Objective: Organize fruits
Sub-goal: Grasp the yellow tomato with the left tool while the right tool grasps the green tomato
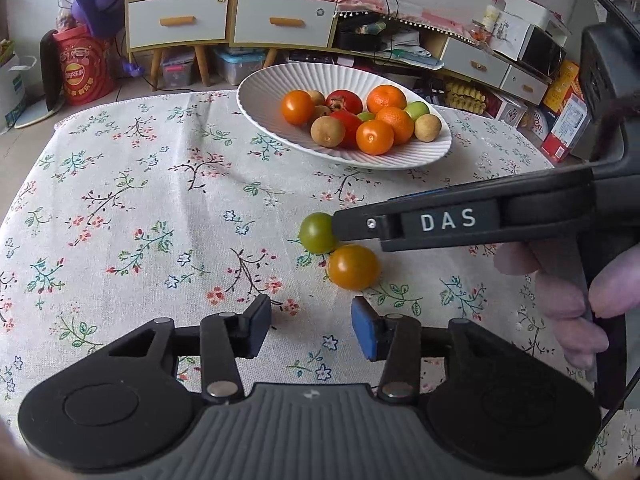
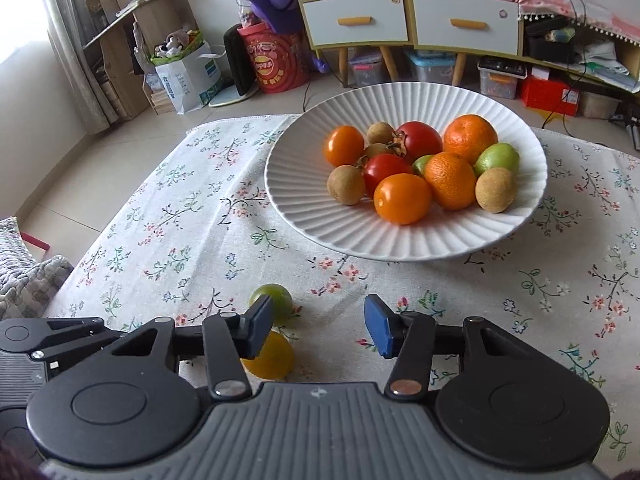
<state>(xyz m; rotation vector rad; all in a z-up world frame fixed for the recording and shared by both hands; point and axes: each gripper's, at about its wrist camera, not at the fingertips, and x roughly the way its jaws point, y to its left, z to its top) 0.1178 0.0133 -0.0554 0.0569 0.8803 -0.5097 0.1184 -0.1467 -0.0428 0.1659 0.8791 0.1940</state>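
Observation:
A white ribbed bowl (image 1: 276, 84) (image 2: 304, 216) holds several fruits: orange tomatoes, red tomatoes, mandarins, green and brown fruits. Two loose fruits lie on the floral tablecloth: a green tomato (image 1: 318, 233) (image 2: 282, 300) and a yellow-orange tomato (image 1: 353, 267) (image 2: 272, 358), touching each other. My left gripper (image 1: 311, 330) is open and empty, just short of the yellow-orange tomato. My right gripper (image 2: 319, 326) is open and empty; its left finger (image 2: 258, 330) stands over the two loose fruits. In the left wrist view its finger (image 1: 360, 226) reaches the green tomato.
The floral tablecloth (image 1: 140, 208) covers the table. Behind the table stand white drawer cabinets (image 1: 228, 20), a red bucket (image 1: 86, 68), storage boxes and clutter on the floor. The table's far edge runs just behind the bowl.

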